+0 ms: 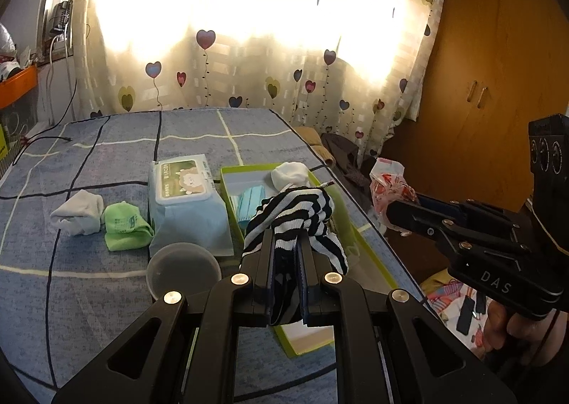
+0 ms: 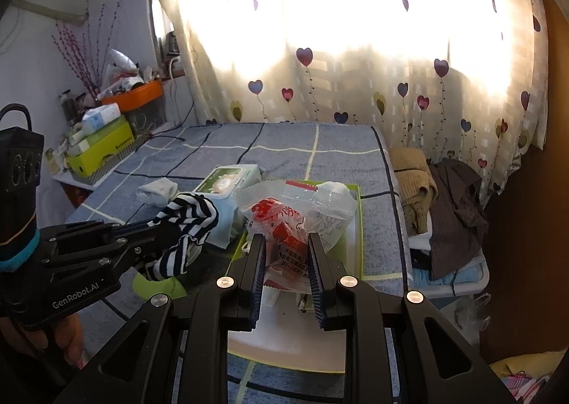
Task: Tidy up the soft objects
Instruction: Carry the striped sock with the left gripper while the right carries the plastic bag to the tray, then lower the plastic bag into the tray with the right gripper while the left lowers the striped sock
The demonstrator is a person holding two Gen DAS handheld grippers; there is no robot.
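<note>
both loads carried over the green-rimmed box (image 1: 370, 254) on the bed, apparently for dropping in: left gripper (image 1: 286, 244) fingers clamped on striped sock (image 1: 295, 212), right gripper (image 2: 286, 247) fingers narrowed round crinkly packet (image 2: 295, 215).

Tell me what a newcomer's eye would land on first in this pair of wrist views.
First, the two loads: the left gripper is clamped on a black-and-white striped sock, and the right gripper pinches a clear plastic bag with red print, both hanging over the green-rimmed box on the blue checked bed. Behind them glows the backlit curtain with hearts. Left of the box lie a wipes pack, a green cloth and a white sock.
</note>
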